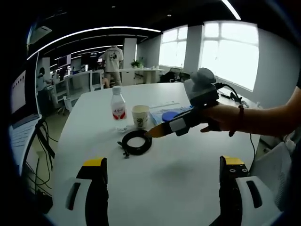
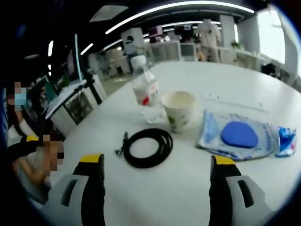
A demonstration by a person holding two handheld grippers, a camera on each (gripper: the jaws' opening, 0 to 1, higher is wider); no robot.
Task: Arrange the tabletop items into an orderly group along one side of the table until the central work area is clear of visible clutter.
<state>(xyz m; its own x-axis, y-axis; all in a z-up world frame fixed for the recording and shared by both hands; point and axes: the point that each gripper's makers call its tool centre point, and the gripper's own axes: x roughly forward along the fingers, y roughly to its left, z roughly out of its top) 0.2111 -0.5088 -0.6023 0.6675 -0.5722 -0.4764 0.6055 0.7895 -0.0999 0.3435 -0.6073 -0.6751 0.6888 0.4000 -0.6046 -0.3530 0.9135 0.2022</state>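
With both claws seen spread empty, the coiled cable (image 2: 147, 147) lay at frame centre beside cup (image 2: 178, 109) and bottle (image 2: 145, 89), so it was perhaps best pinched squarely across one side of its loop.

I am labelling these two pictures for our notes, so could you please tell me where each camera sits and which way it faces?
Left gripper view: rides the left hand-held gripper, looking across the white table at the black coiled cable; the person's hand holds the right hand-held gripper there.
Right gripper view: rides the right hand-held gripper, looking down at the cable from close by.
Shared: cable, clear plastic water bottle, white paper cup, blue wipes packet.
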